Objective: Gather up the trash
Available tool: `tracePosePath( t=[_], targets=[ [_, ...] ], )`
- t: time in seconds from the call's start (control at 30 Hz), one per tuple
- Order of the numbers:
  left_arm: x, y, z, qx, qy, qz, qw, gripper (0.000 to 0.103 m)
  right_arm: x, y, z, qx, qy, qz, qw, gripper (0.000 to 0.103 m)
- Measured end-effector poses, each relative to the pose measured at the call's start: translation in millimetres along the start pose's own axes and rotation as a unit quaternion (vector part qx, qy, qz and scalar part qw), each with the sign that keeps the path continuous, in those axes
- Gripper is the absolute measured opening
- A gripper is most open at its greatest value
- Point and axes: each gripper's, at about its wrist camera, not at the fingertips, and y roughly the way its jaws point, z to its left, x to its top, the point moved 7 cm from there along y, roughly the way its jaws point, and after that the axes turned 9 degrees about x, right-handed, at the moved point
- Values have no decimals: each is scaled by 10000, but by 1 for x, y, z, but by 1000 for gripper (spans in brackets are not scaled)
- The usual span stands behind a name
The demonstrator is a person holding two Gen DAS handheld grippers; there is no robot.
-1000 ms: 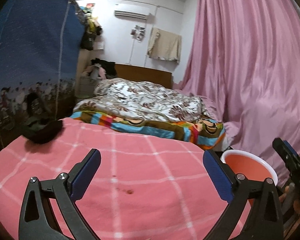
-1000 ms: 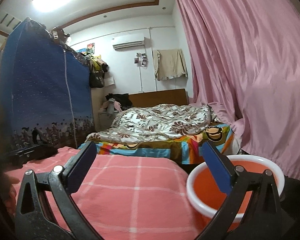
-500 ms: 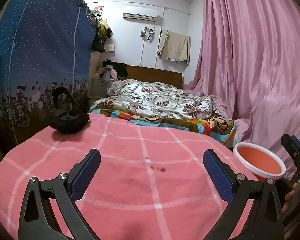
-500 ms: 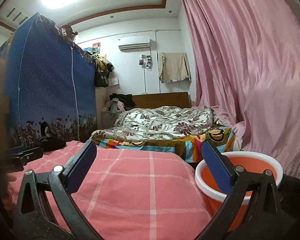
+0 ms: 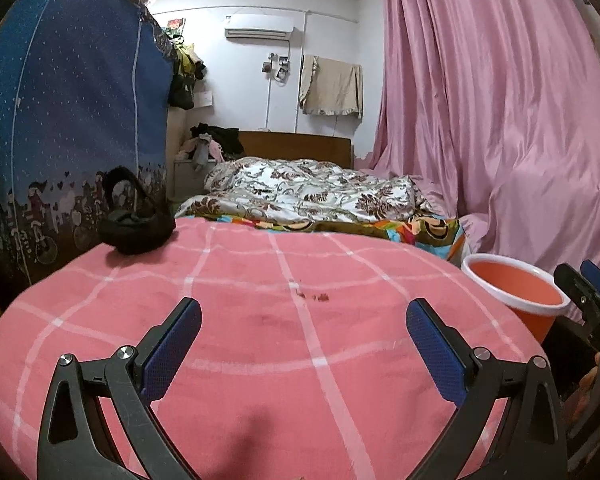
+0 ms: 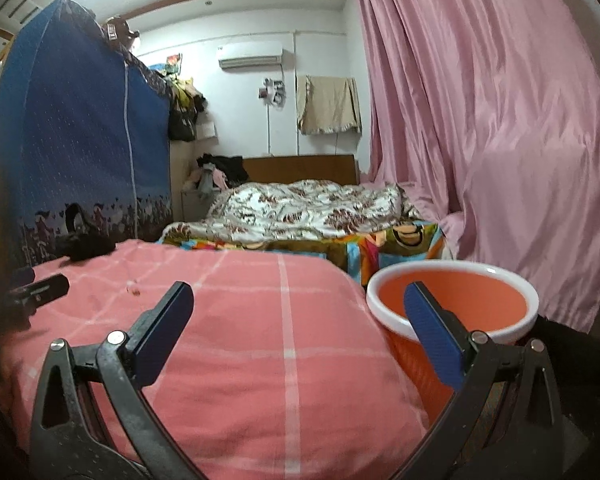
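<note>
Both grippers hover low over the near end of the pink checked blanket (image 5: 260,340), each with its jaws spread wide and nothing between them. The left gripper (image 5: 304,344) points straight up the blanket; the right gripper (image 6: 300,320) sits toward the blanket's right edge, its right finger overlapping the orange bucket (image 6: 452,300) in that view.

The only likely trash visible is a small cluster of dark reddish bits (image 5: 318,297) lying on the blanket near a white stripe, roughly midway up the blanket. Seen from the left gripper they lie directly ahead and slightly right of centre, within the span of its jaws. From the right wrist view they show only as a faint speck (image 6: 134,290), well off to the left of that gripper. So the left gripper looks the nearer and better lined up; a straight push forward would probably reach them. The bits are too small to tell any long axis.

The bucket stands just beside the blanket's right edge, on the right gripper's side. A black bag (image 5: 134,224) rests at the blanket's far left corner.
</note>
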Motion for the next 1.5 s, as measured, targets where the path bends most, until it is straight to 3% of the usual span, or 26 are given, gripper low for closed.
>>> tracePosePath(
  t=[0.4,1.5],
  targets=[
    [-7,-1,-6,-45,253,-106,9996,100,-11,11,4,3,-81,129,9999,103],
    [-9,9,10,-74,0,126,9999,100,-12,15,5,4,-42,149,9999,103]
  ],
)
